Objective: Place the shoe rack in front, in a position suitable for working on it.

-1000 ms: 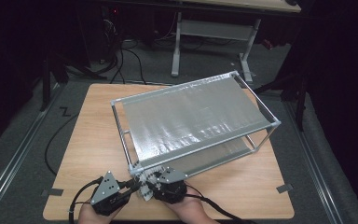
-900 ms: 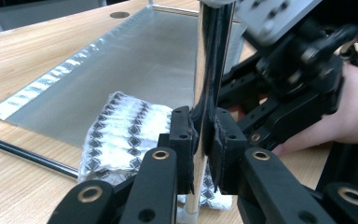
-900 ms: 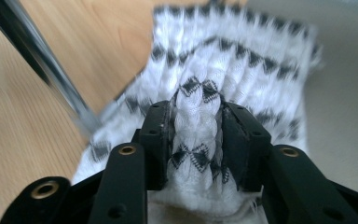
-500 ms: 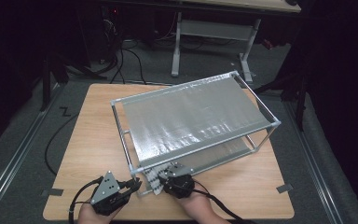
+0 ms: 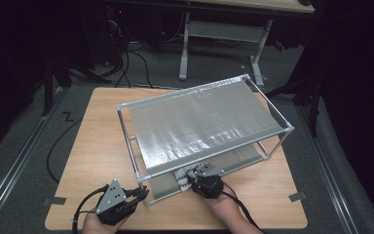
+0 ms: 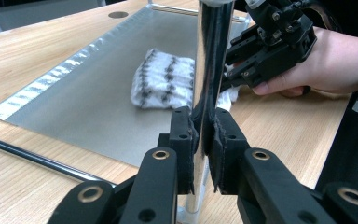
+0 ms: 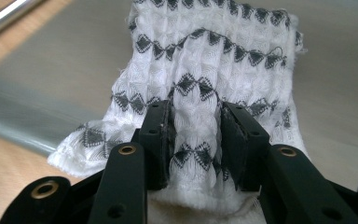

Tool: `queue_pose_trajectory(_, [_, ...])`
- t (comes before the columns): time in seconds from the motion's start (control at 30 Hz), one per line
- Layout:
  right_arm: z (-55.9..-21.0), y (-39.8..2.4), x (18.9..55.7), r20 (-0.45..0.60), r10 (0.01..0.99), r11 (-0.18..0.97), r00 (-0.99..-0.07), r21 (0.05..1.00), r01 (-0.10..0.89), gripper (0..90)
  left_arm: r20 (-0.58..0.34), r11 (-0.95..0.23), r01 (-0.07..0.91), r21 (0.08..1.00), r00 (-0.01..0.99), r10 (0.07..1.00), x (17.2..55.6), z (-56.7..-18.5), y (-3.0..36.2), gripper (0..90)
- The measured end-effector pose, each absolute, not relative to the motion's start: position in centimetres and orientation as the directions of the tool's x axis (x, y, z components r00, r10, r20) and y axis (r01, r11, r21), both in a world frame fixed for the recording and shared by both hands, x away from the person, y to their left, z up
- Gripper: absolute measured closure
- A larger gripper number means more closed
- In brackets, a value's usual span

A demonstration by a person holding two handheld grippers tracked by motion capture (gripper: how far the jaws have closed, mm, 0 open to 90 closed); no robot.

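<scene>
Waffle-weave cloth [image 7: 214, 70], diamond-patterned, bunched

My folded white waffle-weave cloth [image 7: 205, 88] carries rows of dark grey diamonds and thin wavy lines. It lies on the dull silver-grey metal lower shelf [image 6: 98, 88] of the rack, whose upright chrome post [image 6: 209, 70] shines mirror-bright with dark reflections. My left black two-jaw gripper [image 6: 200, 135] and my right black two-jaw gripper [image 7: 196, 140] both show small brass-coloured rivets. The light wooden table [image 5: 102, 141] has a pale, fine grain.
</scene>
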State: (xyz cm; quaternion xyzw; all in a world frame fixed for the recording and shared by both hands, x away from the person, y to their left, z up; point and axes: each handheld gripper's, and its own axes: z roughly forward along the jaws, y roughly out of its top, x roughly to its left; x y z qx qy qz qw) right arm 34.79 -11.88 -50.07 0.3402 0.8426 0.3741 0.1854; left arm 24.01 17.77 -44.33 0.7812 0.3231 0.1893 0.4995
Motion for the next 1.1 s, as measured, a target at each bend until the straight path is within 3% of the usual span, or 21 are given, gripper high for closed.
queue_pose_trajectory(0.7, [-49.6,-19.7,38.2,-0.067,0.842,0.399,-0.536,0.746,0.533,63.2,-0.023,-0.298,0.318,0.900,0.718,0.696,24.2,-44.2,17.6,80.9])
queue_pose_trajectory(1.1, [-49.5,-25.9,40.2,-0.059,0.919,0.291,-0.389,0.768,0.571,59.1,-0.023,-0.297,0.317,0.901,0.716,0.697,24.3,-44.1,18.0,81.0])
